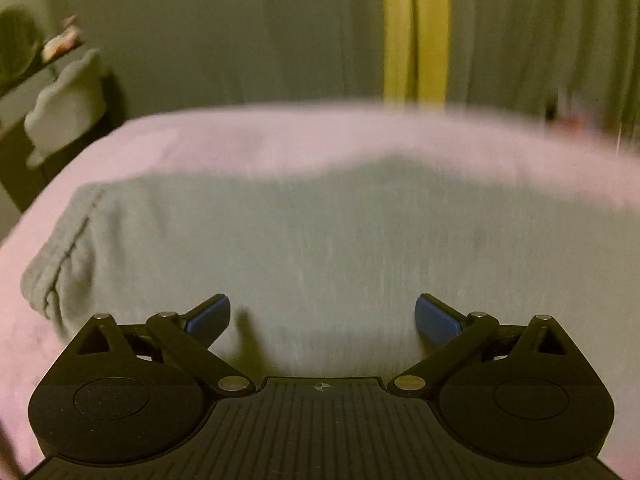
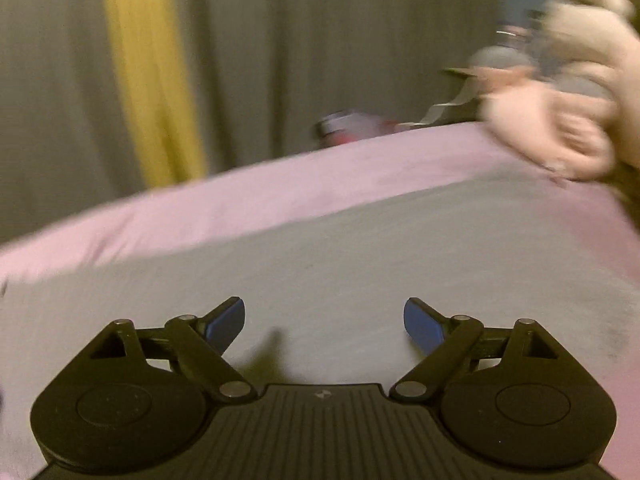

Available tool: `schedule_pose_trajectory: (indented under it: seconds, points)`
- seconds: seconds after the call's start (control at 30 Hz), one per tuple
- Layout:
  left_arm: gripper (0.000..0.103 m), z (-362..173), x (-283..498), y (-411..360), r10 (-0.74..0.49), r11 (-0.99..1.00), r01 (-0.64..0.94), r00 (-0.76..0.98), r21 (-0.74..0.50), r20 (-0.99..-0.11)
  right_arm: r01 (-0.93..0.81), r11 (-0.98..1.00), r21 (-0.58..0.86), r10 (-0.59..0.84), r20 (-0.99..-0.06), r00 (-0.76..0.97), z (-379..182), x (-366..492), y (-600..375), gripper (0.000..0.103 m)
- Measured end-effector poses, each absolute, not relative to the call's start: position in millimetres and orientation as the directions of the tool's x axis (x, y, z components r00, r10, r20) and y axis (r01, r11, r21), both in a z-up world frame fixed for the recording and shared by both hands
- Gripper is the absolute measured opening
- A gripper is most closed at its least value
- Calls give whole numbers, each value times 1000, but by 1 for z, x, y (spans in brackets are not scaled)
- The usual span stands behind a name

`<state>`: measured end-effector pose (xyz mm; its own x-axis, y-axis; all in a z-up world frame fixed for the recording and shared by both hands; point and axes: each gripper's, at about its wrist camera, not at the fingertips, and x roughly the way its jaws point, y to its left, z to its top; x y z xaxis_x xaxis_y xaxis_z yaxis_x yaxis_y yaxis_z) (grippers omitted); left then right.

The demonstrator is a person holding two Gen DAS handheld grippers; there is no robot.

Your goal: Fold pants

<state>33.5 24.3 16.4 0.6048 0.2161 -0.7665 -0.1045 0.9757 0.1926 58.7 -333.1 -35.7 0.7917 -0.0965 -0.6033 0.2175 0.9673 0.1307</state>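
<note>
Grey pants lie flat on the pink bed.
Left gripper and right gripper hover above the cloth, jaws wide, nothing held between them.

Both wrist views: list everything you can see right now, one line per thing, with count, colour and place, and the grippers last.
pants: one, grey, lying flat on the bed cover under both grippers, hem end at the left of the left wrist view.
bed cover: one, pink, under and around the pants.
curtain: one, grey-green with a yellow stripe, behind the bed.
soft toy: one, pale pink and cream, blurred, at the far right corner of the bed in the right wrist view.
red and grey object: one, blurred, beyond the far edge of the bed; cannot tell what it is.
left gripper: one, black with blue pads, open, nothing between its pads.
right gripper: one, black with blue pads, open, nothing between its pads.
</note>
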Motion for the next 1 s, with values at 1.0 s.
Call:
schedule_pose_trajectory:
  seconds: [1.0]
  points:
    - [103, -6, 28, 33, 169, 984, -120, 449, 128, -877, 182, 982, 46, -116, -611, 783, -34, 89, -322, 97]
